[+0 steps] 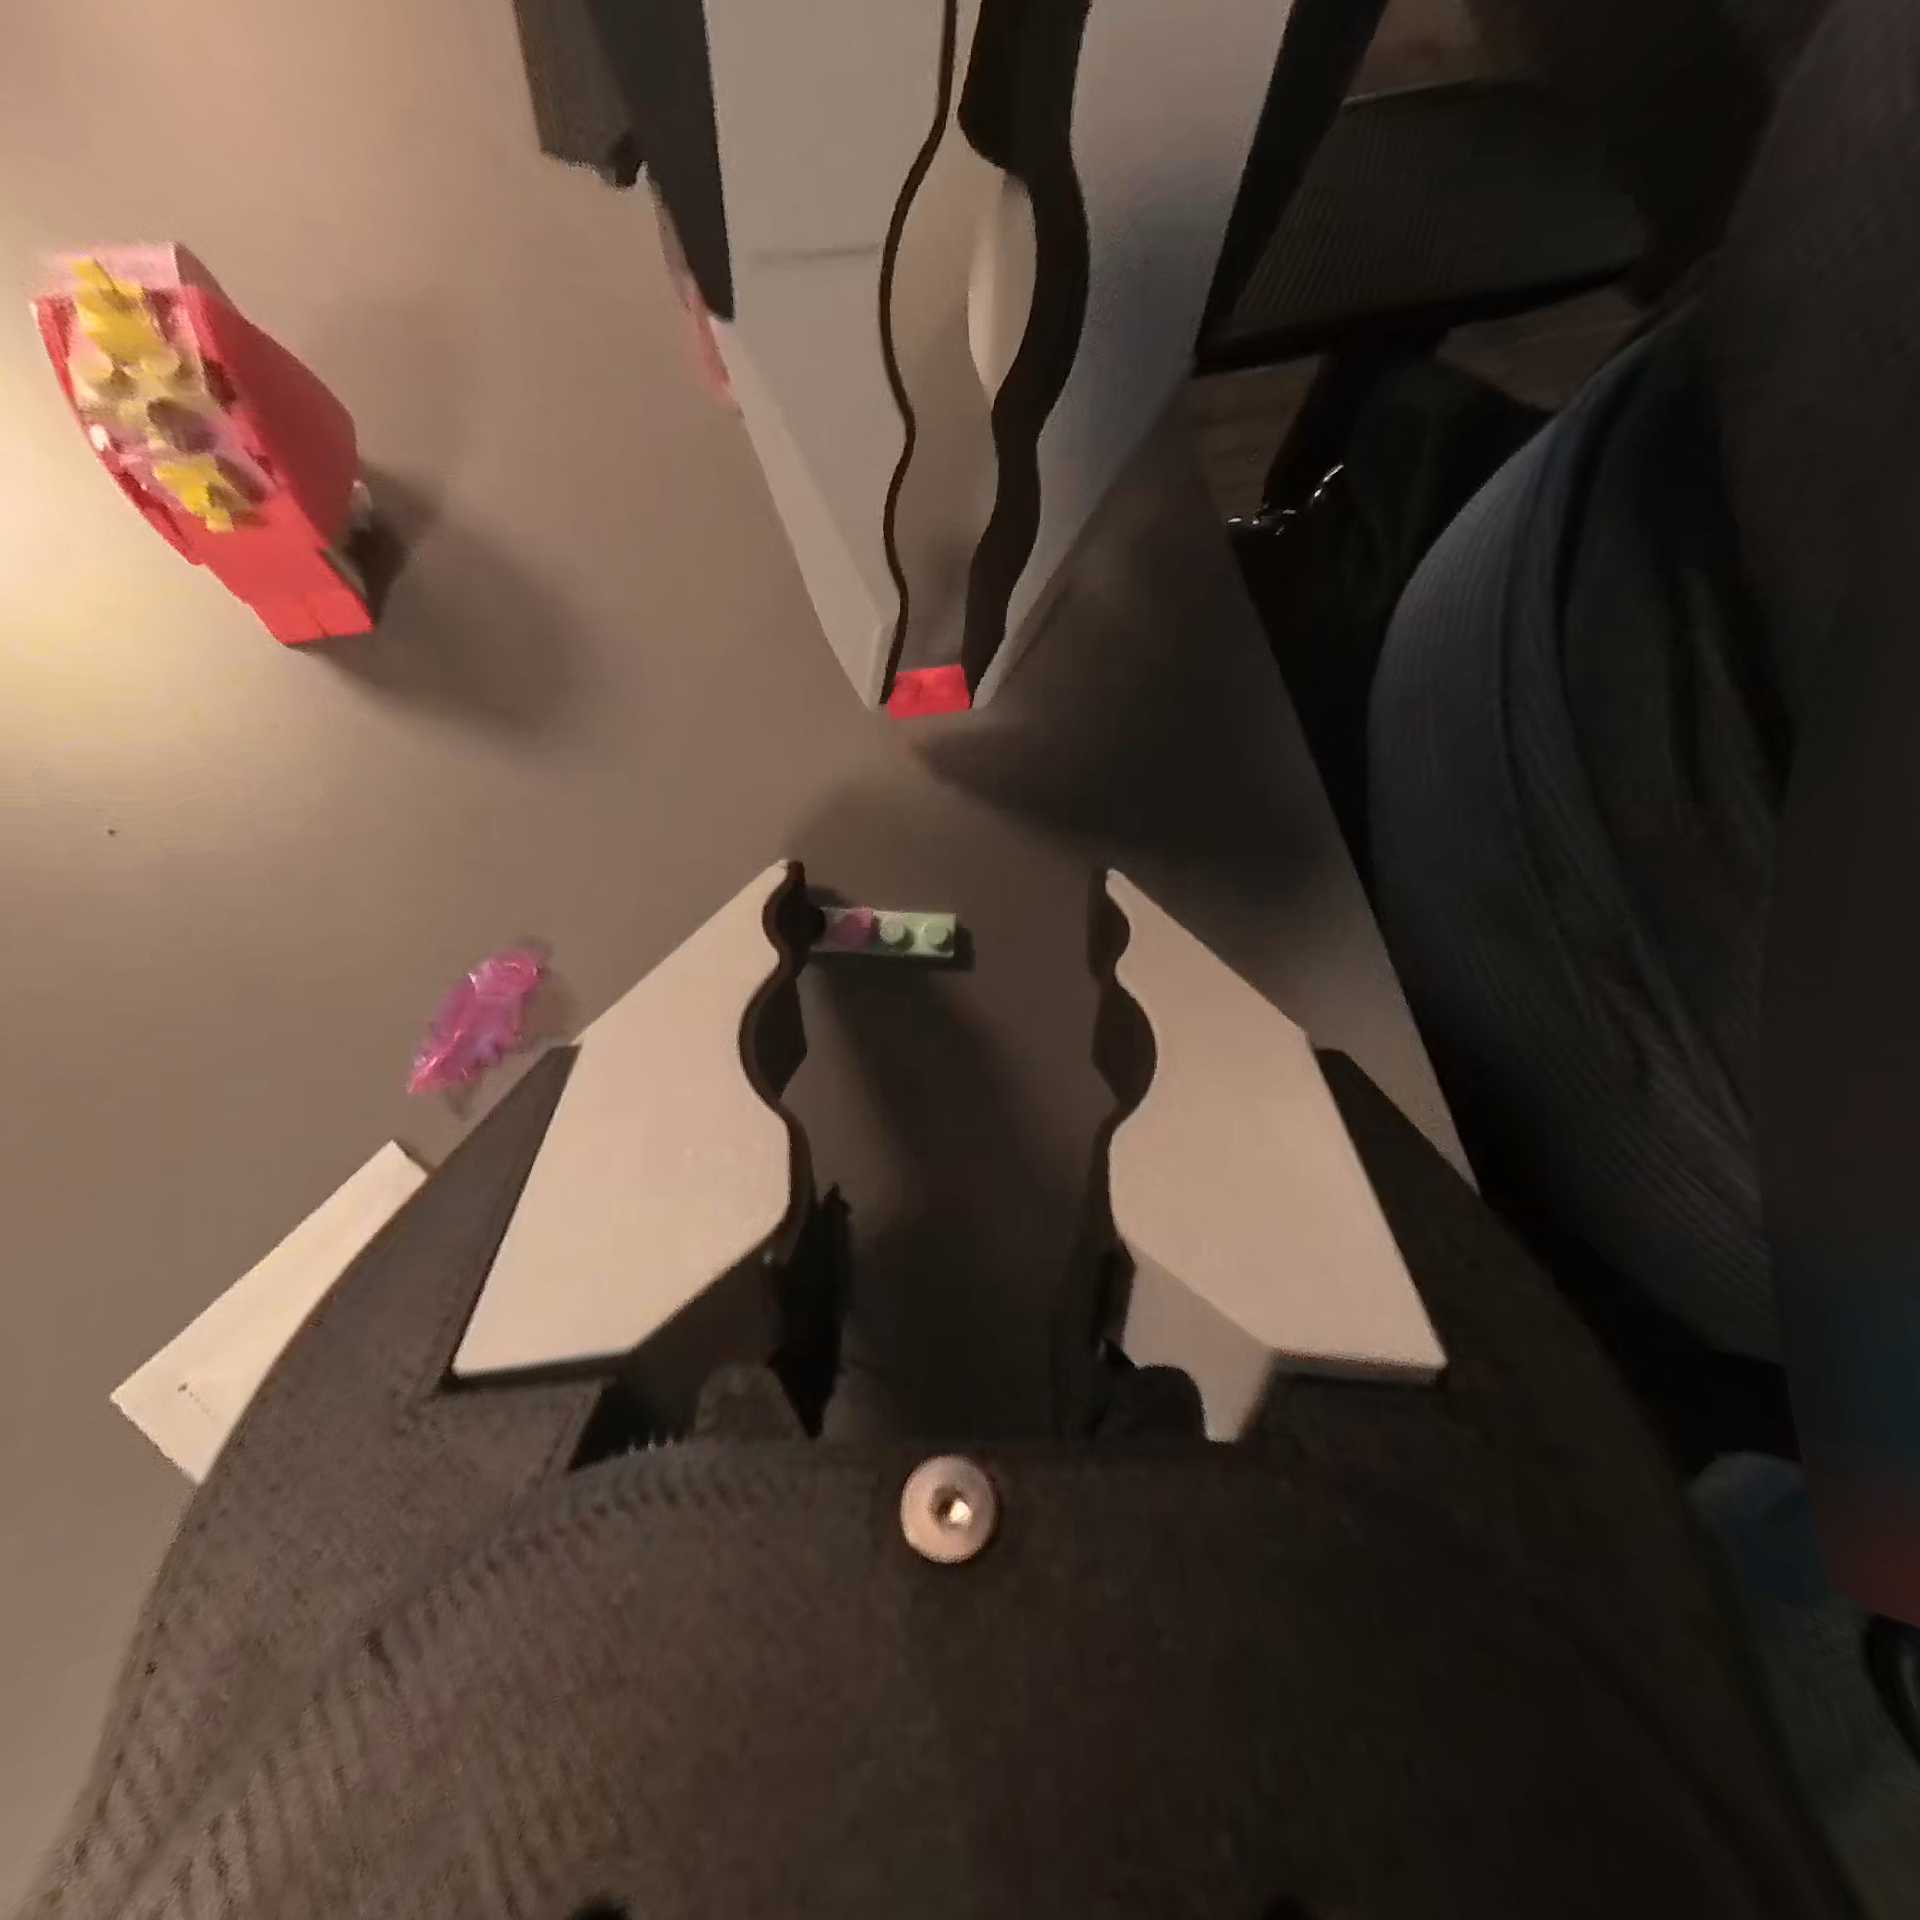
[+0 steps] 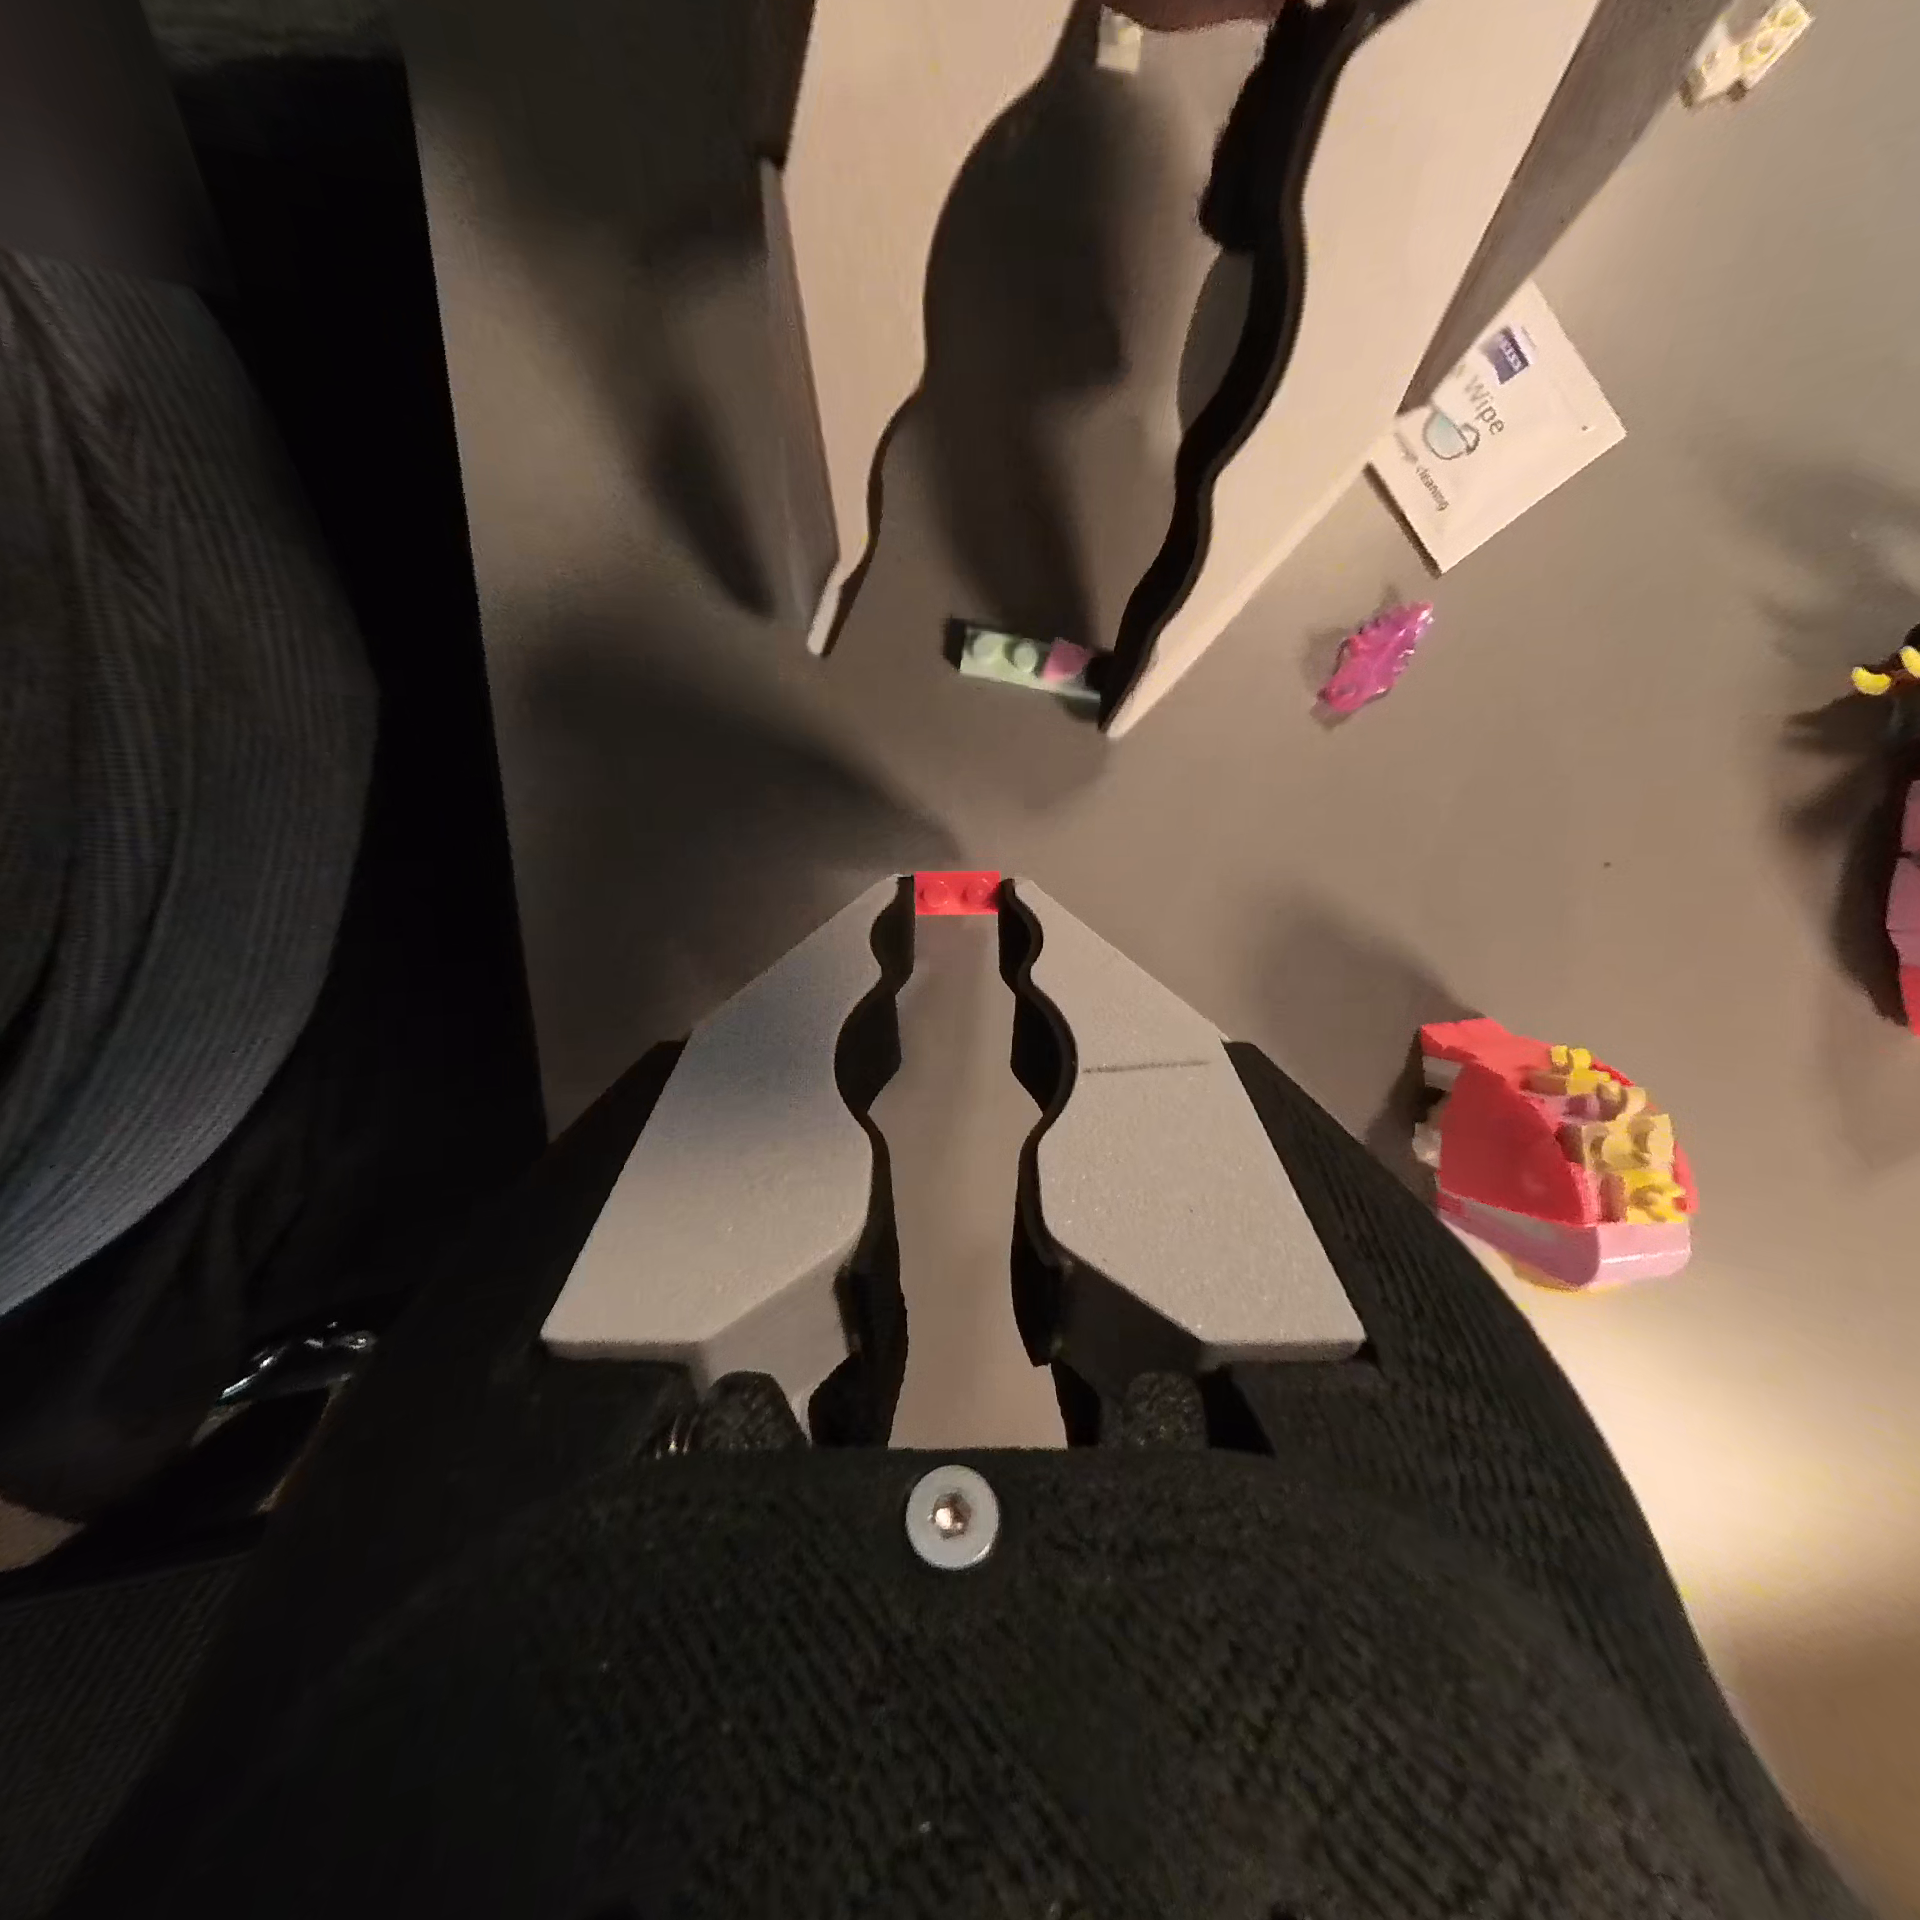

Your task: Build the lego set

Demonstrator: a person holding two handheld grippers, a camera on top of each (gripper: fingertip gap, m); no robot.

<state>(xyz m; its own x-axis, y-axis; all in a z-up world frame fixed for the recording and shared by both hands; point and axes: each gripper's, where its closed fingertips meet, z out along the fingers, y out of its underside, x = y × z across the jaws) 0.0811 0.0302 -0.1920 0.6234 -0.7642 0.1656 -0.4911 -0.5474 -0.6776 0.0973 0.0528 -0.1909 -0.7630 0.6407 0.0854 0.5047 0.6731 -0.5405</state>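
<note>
Right gripper [image 2: 958, 896]: clamped on a small red plate [image 2: 957, 894], pads pressing both ends.
Left gripper [image 1: 945, 914]: jaws apart; pale green plate [image 1: 902, 928] with a pink piece lies on the desk [image 1: 416, 779], against one fingertip.
Right view only: white sachet [image 2: 1496, 426].
Around: red brick model [image 1: 208, 436], pink bag [image 1: 483, 1013].

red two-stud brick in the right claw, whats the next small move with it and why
Probably carry the small red two-stud plastic brick forward and lower it onto the two bare studs of the pale green plastic plate. The right claw pinches the brick at its tips, while the left claw stands open around the plate, which lies on the grey table with a pink piece on one end.
</note>
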